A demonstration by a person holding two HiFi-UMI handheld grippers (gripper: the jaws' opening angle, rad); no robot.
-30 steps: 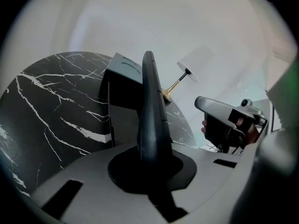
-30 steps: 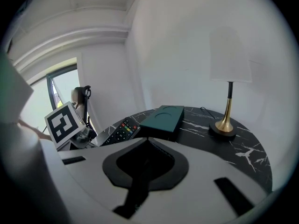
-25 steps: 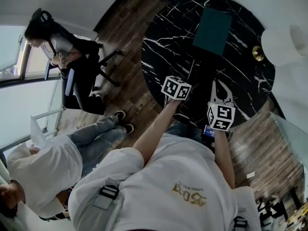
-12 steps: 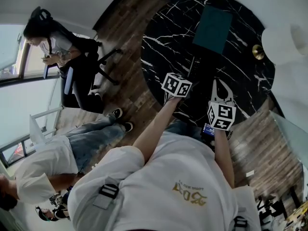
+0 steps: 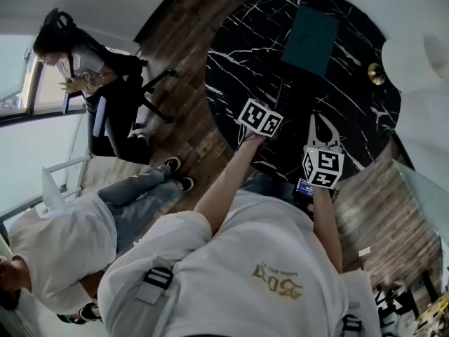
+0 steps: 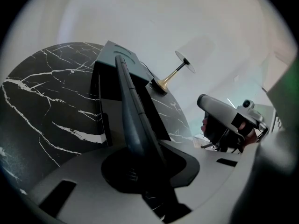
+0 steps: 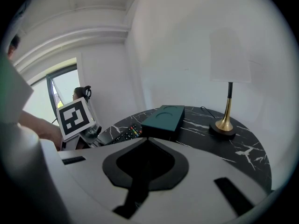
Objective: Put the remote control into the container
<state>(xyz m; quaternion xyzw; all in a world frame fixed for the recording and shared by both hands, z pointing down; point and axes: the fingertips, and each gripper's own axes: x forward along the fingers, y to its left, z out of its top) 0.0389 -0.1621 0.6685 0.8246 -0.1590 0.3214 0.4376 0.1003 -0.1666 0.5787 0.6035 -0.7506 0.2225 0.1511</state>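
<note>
- Counter: round, black marble with white veins, standing on a wood-plank floor.
- Container: dark green rectangular box at the far side of the counter. The right gripper view shows two round hollows in its top.
- Remote control: dark and slim, with coloured buttons facing up. It lies on the counter, outside the container, its far end just beside the container's near corner. Whether the two touch cannot be told.
- Left gripper: held over the near part of the counter and pointing down toward the remote control. Its jaws have just been opening and now stand parted. The left gripper view shows the remote control running lengthwise between them toward the container.
- Right gripper: held just beside the left gripper, nearer the person. Its jaws are together and empty, aimed across the counter at the container.
- Lamp: brass base and stem with a white shade, standing on the counter's far right edge, well apart from the remote control.
- Seated person: in a dark chair by the window, well apart from the counter.
- Second person: in a white top, at the lower left of the head view.
</note>
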